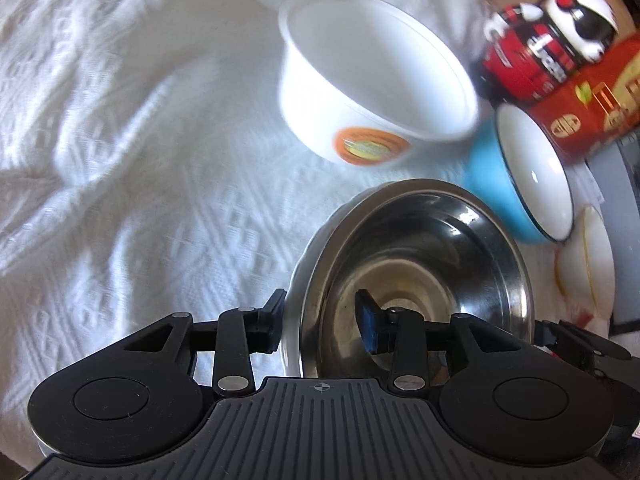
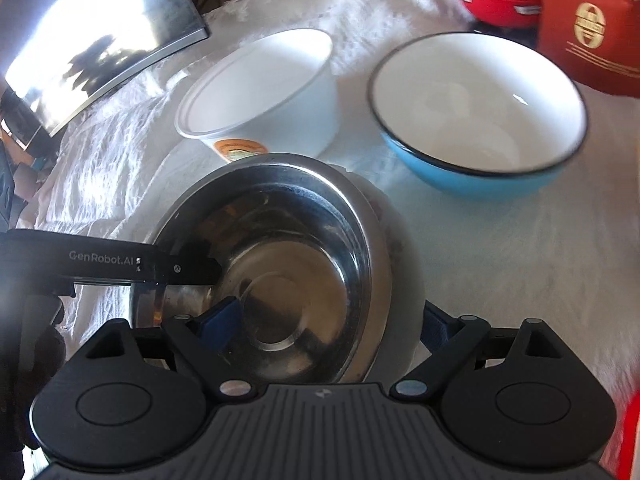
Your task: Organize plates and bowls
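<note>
A steel bowl sits inside a white dish whose rim shows at its left. My left gripper straddles the near rim, one finger outside, one pad inside the bowl, shut on it. My right gripper grips the same steel bowl and white dish from the other side, left pad inside, right finger outside. The left gripper's finger shows at the bowl's left rim. A white plastic bowl and a blue enamel bowl stand beyond.
A crumpled white cloth covers the surface. A red box and a red-black helmet toy stand behind the bowls. A small cream dish lies at the right. A dark monitor stands at the left.
</note>
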### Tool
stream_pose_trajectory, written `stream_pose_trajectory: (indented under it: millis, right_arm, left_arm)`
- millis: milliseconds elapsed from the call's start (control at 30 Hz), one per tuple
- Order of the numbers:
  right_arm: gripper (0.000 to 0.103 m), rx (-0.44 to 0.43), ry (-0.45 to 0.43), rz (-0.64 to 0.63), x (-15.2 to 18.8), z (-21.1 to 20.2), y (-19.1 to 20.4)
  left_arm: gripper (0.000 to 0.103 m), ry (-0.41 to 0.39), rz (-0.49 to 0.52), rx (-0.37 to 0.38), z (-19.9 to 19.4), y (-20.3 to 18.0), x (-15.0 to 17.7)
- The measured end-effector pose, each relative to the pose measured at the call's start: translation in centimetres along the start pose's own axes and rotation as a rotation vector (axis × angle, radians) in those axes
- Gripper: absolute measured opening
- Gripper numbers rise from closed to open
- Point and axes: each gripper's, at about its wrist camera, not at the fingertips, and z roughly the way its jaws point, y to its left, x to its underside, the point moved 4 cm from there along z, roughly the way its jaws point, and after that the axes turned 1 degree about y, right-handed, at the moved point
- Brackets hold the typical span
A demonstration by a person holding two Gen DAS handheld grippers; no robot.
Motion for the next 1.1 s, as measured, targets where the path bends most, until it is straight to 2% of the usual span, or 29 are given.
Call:
stream_pose_trajectory:
  millis: [167,533,667,933,1100]
  right_arm:
    - [0.092,0.02,-0.003,0.041,0.6,-0.6,-1.3]
    - [0.095,0.053,-0.008,0.034,0.9,-0.3,-0.8]
    - [0.095,0.058,-0.024,0.047,0.9,-0.5,-0.9]
    - [0.099,0.14,-0.159,0.095,1.0,-4.0,-2.2]
    - [0.103,0.201,-0.317,0.109,1.7,-7.7,-2.8]
  left_arm:
    - [0.04,0.002,0.03,0.001,0.4,-1.0,-0.1]
    - [0.039,0.001,0.022,0.023,0.2,-0.9,-0.2]
    - [0.036,-0.056,0.021,0.024,-1.3,-0.5,-0.2]
    - [0.035,-0.236,0.067,-0.004,-6.4,-1.0,-0.8]
    - [0.035,-0.299,0.152,0.054,-8.1,-3.1,-0.7]
